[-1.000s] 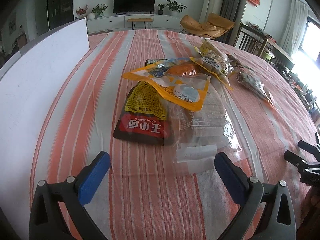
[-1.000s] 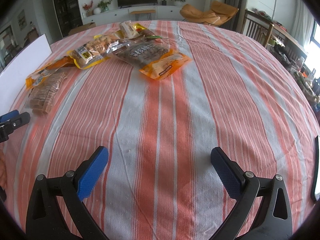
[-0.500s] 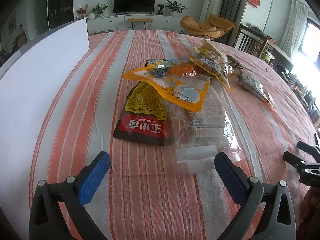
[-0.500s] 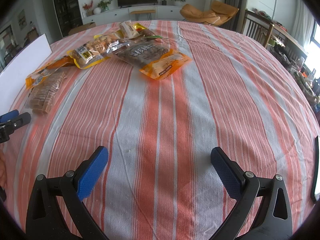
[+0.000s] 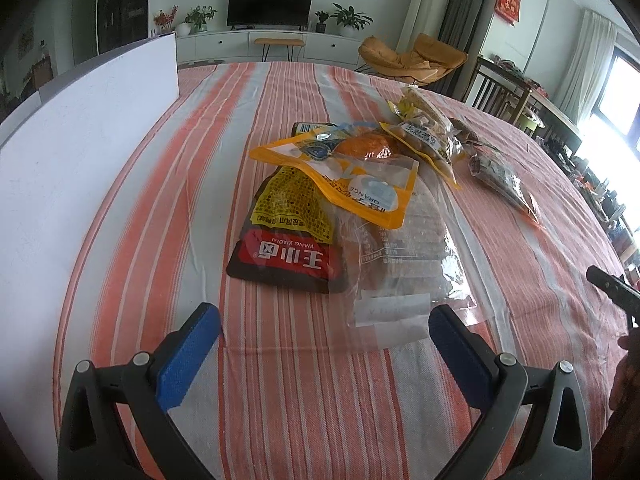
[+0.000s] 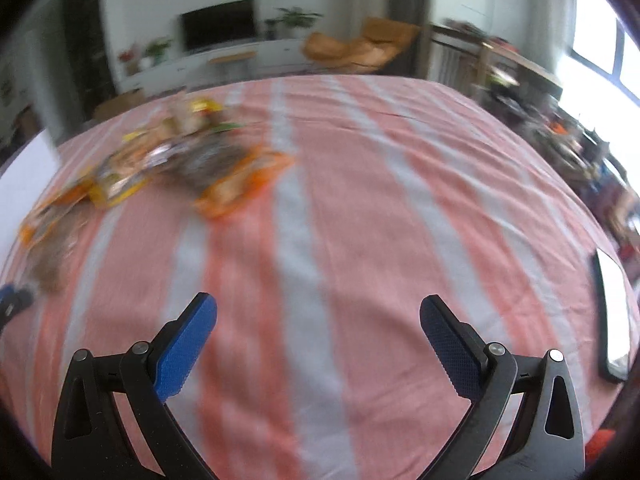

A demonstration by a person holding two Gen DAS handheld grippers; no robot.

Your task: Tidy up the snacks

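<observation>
Several snack bags lie heaped on the striped cloth. In the left wrist view a red and yellow bag (image 5: 286,240) lies nearest, a clear bag of brown biscuits (image 5: 404,256) beside it, and a yellow-edged orange pouch (image 5: 352,176) on top. Further right are a yellow nut bag (image 5: 428,136) and a dark bag (image 5: 504,178). My left gripper (image 5: 324,320) hangs open just short of the heap, holding nothing. My right gripper (image 6: 318,314) is open over bare cloth; the snack heap (image 6: 172,168) is blurred at far left.
A white board (image 5: 76,152) stands upright along the table's left side. A dark flat device (image 6: 610,312) lies at the right table edge. The other gripper's tip (image 5: 612,288) and a hand show at the far right. Chairs and a side table stand beyond the table.
The right wrist view has swung and is now motion-blurred, with the snacks shifted lower left in it. The left gripper has barely moved.
</observation>
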